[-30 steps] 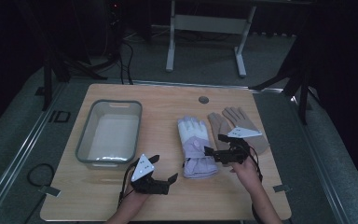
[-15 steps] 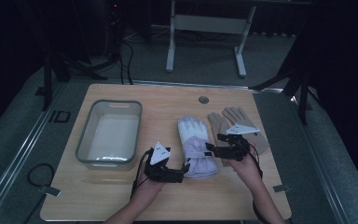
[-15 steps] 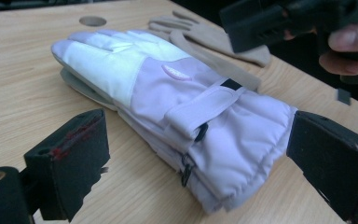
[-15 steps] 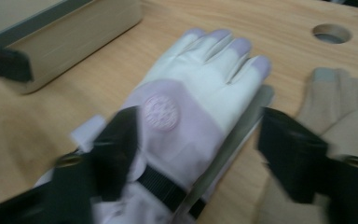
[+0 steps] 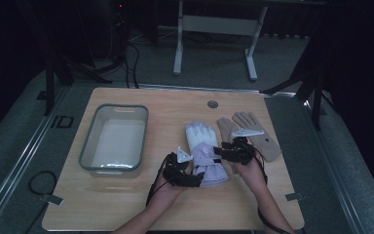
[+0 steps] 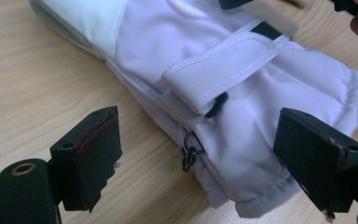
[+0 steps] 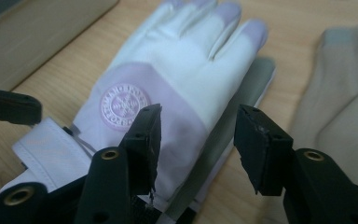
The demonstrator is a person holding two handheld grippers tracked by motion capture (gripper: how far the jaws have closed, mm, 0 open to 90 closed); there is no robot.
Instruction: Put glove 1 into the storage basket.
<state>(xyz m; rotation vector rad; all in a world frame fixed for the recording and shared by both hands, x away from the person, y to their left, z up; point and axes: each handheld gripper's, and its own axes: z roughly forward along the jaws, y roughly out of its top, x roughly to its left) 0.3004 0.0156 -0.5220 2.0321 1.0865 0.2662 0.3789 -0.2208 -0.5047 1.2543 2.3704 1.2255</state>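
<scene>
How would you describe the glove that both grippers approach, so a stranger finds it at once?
On the wooden table, right of the grey tub, two gloves lie side by side. It is the white-and-lilac glove, nearer the tub. Unlike the plain tan glove, it has a round snowflake badge and a strapped cuff.

a light wooden table (image 5: 126, 204) carries everything. on its left part sits a grey bin (image 5: 113, 140), long side running away from the person. near the middle lies a white and lilac glove (image 5: 204, 151), fingers pointing to the far edge, cuff toward the near edge. just right of it lies a pair of tan gloves (image 5: 253, 134), fingers also pointing away. a small round grommet (image 5: 213, 104) sits in the tabletop by the far edge.
</scene>
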